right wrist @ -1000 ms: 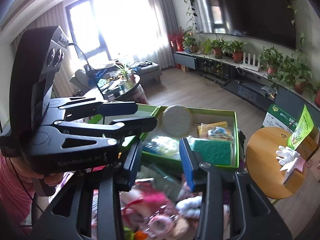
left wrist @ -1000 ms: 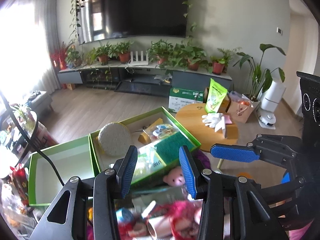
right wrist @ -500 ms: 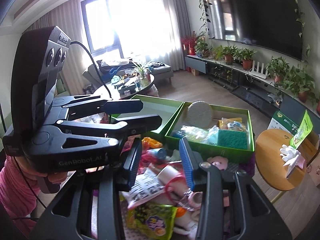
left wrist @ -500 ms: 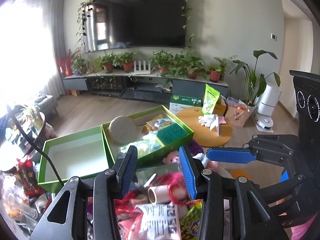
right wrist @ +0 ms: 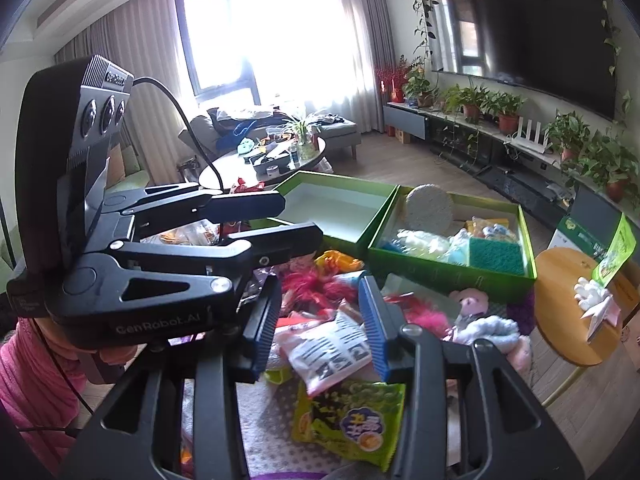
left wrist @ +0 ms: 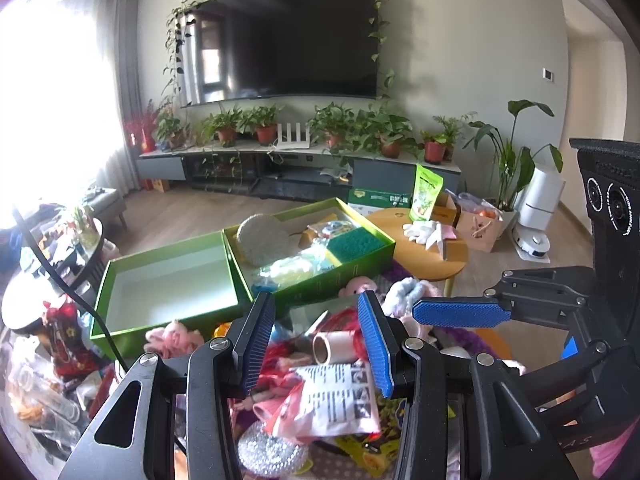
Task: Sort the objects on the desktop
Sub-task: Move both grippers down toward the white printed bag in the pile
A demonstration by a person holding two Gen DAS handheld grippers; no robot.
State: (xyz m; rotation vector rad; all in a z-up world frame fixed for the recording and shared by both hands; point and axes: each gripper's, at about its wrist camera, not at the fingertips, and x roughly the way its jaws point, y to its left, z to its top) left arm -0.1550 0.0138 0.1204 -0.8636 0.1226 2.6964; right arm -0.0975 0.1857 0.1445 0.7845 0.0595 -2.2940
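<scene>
A: Step in hand? Both tools hover released over the near heap, the left tool (left wrist: pixel 316 338) and the right tool (right wrist: pixel 318 322) holding nothing.

B: Best pick: the crinkly white printed packet (right wrist: pixel 334 350), flat and slippery; grip one edge.

A: Destinations: empty green box (right wrist: pixel 340 210) far left; filled green box (right wrist: pixel 448 270) with coarse green scouring pad (right wrist: pixel 496 256).
</scene>
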